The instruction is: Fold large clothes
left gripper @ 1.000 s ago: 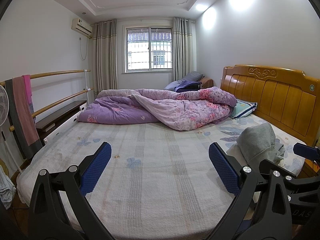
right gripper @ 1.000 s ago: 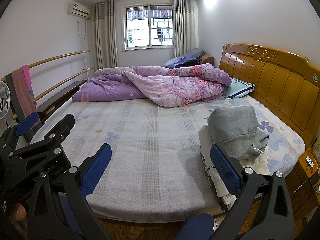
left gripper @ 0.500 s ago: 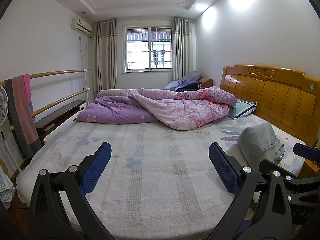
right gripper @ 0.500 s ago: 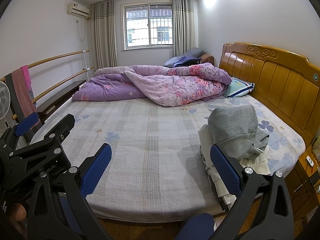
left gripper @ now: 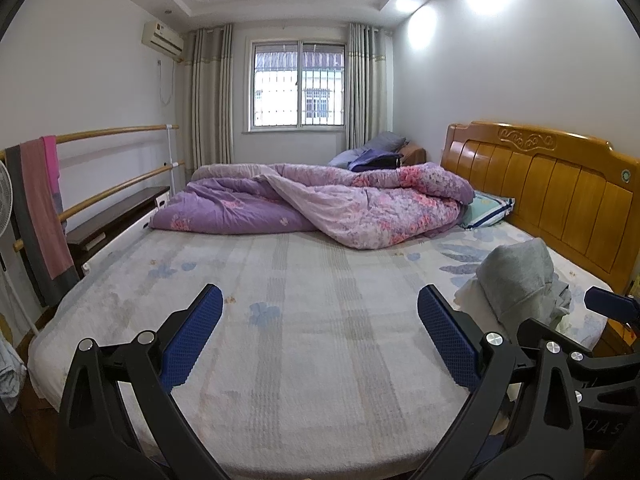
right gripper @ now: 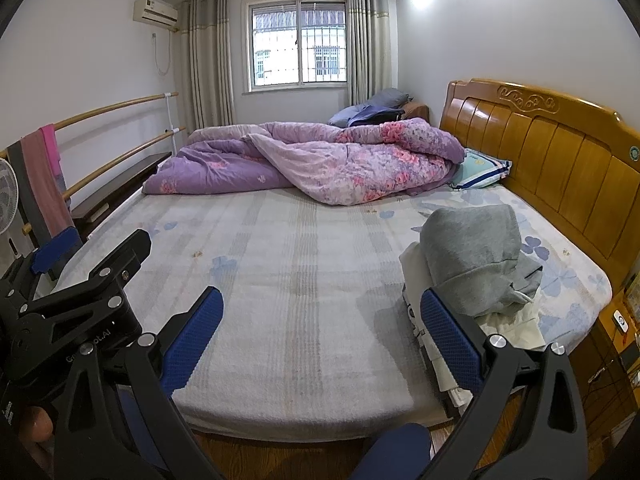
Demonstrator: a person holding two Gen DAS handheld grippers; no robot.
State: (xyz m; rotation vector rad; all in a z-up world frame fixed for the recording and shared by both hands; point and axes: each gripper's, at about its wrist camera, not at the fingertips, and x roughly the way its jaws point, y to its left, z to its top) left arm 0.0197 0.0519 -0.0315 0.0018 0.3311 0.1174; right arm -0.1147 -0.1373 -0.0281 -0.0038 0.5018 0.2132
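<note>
Nothing has moved: left gripper (left gripper: 318, 322) and right gripper (right gripper: 320, 324) hover spread wide, empty, above the bed (right gripper: 304, 264).

Bed (right gripper: 304, 288): quilt (right gripper: 320, 160), clothes pile (right gripper: 472, 264)

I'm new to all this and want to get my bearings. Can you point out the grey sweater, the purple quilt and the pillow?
grey sweater (right gripper: 472, 248), right wrist view, on its folded top.
purple quilt (right gripper: 340, 160), right wrist view, on its flowered middle.
pillow (right gripper: 482, 168), right wrist view, on its exposed corner beside the headboard.
</note>
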